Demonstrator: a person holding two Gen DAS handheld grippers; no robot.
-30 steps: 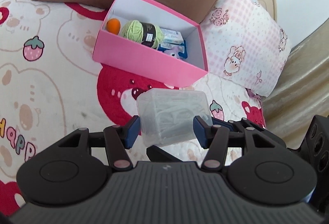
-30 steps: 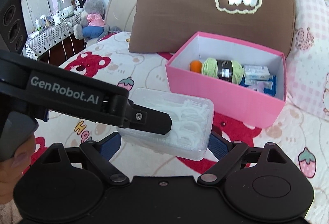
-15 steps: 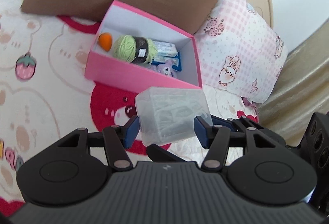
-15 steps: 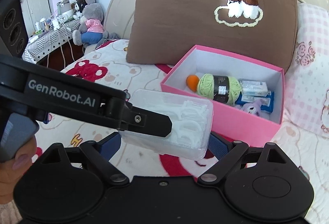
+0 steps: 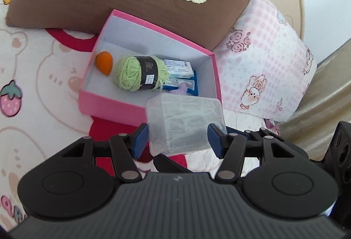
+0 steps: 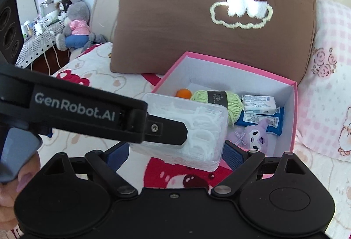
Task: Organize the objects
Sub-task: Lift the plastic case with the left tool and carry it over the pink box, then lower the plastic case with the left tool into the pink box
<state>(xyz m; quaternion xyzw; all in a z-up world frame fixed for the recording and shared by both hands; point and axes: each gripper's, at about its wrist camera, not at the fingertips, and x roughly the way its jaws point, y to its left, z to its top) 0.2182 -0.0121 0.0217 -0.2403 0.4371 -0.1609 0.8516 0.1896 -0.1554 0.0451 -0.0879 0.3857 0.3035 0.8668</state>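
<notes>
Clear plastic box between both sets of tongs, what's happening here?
A person is carrying the clear plastic box of white floss picks with both tongs: left tongs and right tongs each clamp it from a different side. It hangs over the near edge of the pink box on the bed, not yet inside. That box already holds green yarn, an orange sponge and packets.

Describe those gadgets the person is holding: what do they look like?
Both are matte black plastic. The left gripper has blue finger pads, silver rivets, round discs and a ribbed top. The right gripper looks alike. White "GenRobot.AI" lettering marks the left one's side.
</notes>
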